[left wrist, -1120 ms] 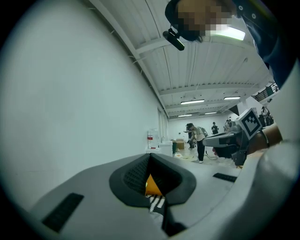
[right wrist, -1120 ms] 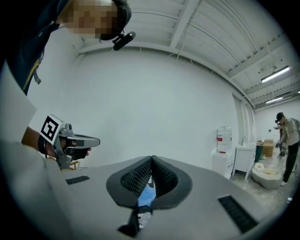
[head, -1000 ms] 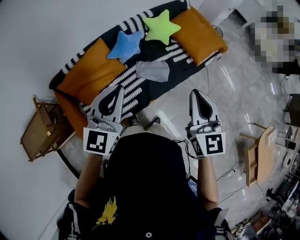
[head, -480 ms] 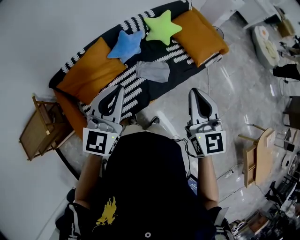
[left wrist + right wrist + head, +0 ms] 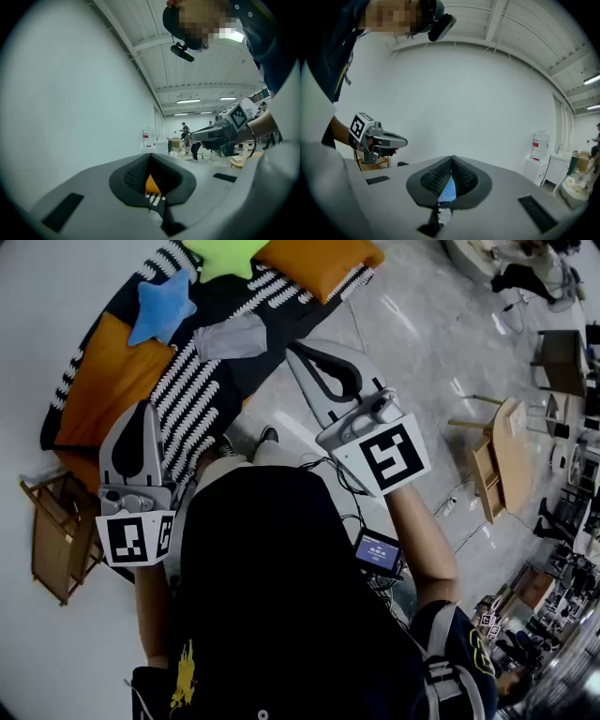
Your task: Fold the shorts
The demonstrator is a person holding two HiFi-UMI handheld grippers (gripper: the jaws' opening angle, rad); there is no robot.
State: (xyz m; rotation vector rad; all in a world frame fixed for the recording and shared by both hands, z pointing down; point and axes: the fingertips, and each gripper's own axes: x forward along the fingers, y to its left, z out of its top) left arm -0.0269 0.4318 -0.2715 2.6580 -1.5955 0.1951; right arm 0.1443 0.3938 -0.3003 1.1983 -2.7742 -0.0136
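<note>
Left tool [image 5: 147,411], right tool [image 5: 296,352] closed; crumpled grey shorts [image 5: 232,337] on sofa [image 5: 89,390]

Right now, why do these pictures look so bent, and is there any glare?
Head view: wide lens bows the sofa and rounds the corners dark; the glossy floor carries pale glare streaks. Left gripper view: ceiling lights burn bright, edges fade to black. Right gripper view: even light on the wall; the shut right claw looms large up close.

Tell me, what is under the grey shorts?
The grey shorts lie on a black-and-white striped blanket. The part of the blanket right beneath them is covered, so it cannot be seen.
</note>
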